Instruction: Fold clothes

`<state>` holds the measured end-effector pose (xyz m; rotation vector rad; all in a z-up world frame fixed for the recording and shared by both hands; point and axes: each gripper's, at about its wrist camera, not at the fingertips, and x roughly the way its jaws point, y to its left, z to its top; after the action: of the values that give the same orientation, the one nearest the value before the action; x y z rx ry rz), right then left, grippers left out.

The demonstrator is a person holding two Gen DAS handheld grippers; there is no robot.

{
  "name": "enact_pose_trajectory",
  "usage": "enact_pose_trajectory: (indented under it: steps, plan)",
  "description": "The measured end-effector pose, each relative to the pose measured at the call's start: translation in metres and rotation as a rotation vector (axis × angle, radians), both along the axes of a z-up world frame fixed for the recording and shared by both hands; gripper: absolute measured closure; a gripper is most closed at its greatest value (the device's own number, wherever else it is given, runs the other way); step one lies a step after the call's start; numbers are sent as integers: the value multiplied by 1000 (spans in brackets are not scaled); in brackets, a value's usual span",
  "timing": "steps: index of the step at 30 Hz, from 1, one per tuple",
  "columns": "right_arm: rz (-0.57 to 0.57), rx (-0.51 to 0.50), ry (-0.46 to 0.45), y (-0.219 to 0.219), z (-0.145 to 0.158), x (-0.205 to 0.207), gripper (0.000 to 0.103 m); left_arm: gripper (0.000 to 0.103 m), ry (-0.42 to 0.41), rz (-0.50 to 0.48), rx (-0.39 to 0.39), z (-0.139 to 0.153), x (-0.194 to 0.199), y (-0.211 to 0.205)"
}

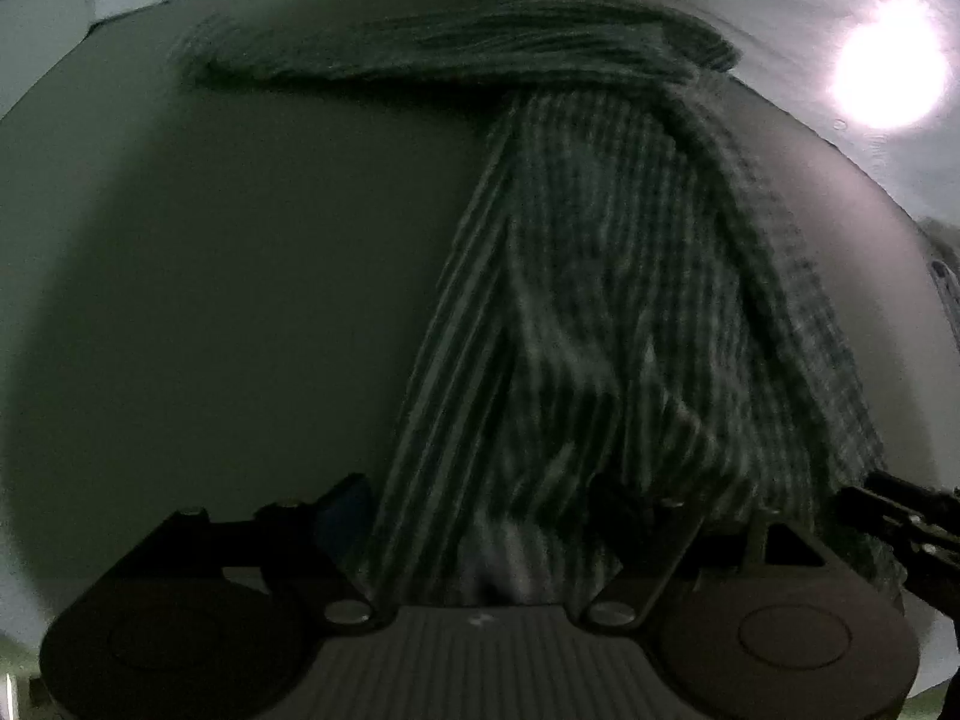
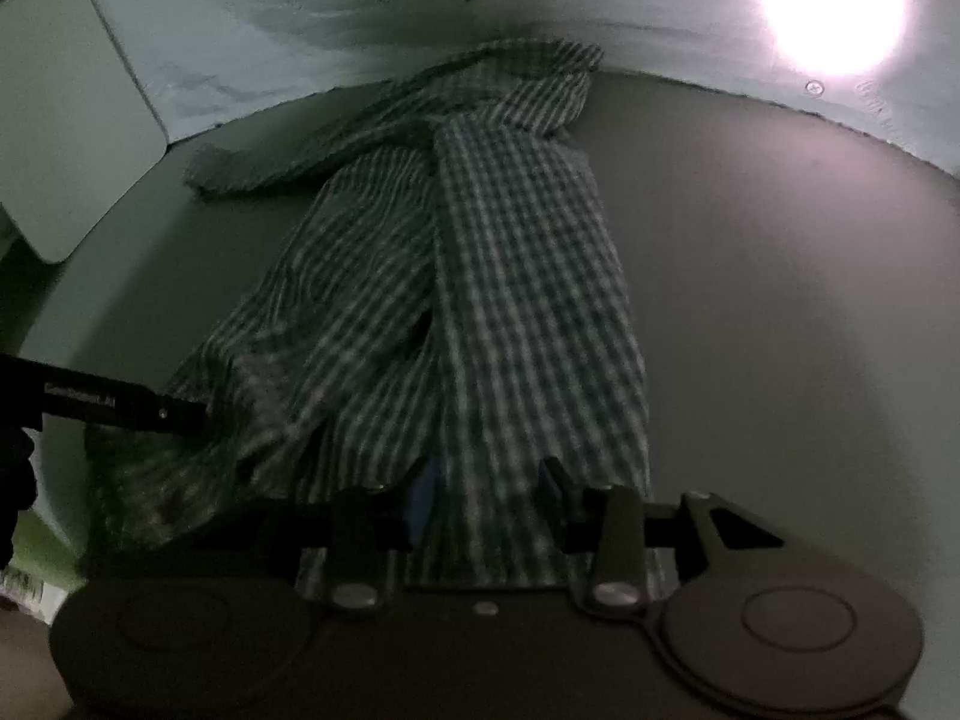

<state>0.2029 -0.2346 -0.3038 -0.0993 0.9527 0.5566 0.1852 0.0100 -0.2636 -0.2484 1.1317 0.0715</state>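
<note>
A: How should the step in hand be done well?

B: The checked shirt (image 2: pixel 456 276) is laid lengthwise on the grey table (image 2: pixel 780 300), its collar end against the pale wall (image 2: pixel 360 30) and its hem nearest the cameras. A fold from the hem is judged to be in preparation. Both bottom corners should be taken at an even level, with the whole thickness of the doubled cloth caught, so that the hem is lifted straight and carried toward the collar without skew. The sleeve (image 1: pixel 336 60), stretched out sideways from the collar end, is best tucked in first, or a lump will be left.

A: How are the fingers of the left gripper (image 1: pixel 480 510) set?

B: They are held wide apart, one on each side of the shirt's hem. Cloth is seen between them, but no pad is seen pressed on it, so nothing is held.

A: And the right gripper (image 2: pixel 492 498)?

B: Its fingers are set about half apart over the other corner of the hem, with cloth between them. In this dim, blurred view, a pinch cannot be confirmed; the pads appear not yet closed on the fabric.

A: What else is near the hem?

B: The tip of each gripper is seen in the other's view, just beside the shirt's bottom edge.
</note>
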Motion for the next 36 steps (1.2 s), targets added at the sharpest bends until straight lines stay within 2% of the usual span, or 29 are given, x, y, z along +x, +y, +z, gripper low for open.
enact_pose_trajectory:
  steps: [2,5,6,7,9,11,13,16,18,20,23,25,27,32,36]
  plan:
    - [2,-17,17,-4,-4,-7,57,20,6,3,18,-1,-9,0]
    - [6,-59,29,-8,-12,-18,61,19,15,-5,58,-6,-16,-4]
    - [-6,-62,15,-11,-13,-19,70,18,15,-9,68,-6,-15,-5]
    - [-19,-65,0,-13,-13,-21,85,17,13,-13,76,-7,-16,-6]
    - [-49,-41,-16,-20,-12,-22,95,15,10,-21,91,-7,-17,-8]
    - [-106,56,-7,-33,-3,-22,99,13,11,-28,102,-7,-17,-10]
    - [-170,263,62,-53,4,-18,100,10,10,-38,106,-8,-17,-11]
    - [-257,681,247,-80,-3,-7,100,8,5,-55,102,-9,-19,-10]
    - [-305,957,388,-87,-19,-6,100,8,5,-68,96,-9,-18,-10]
    - [-339,1047,456,-82,-31,-7,100,8,6,-86,82,-11,-15,-8]
    - [-343,915,496,-61,-42,-10,100,8,9,-100,47,-11,-17,-3]
    - [-345,898,547,-50,-55,-14,100,8,13,-108,20,-10,-24,3]
    - [-355,915,583,-41,-63,-18,100,8,15,-122,7,-9,-32,8]
    - [-358,971,601,-20,-69,-16,100,8,28,-148,-12,-6,-41,23]
    - [-284,683,571,8,-71,-9,96,8,28,-134,-41,-1,-36,36]
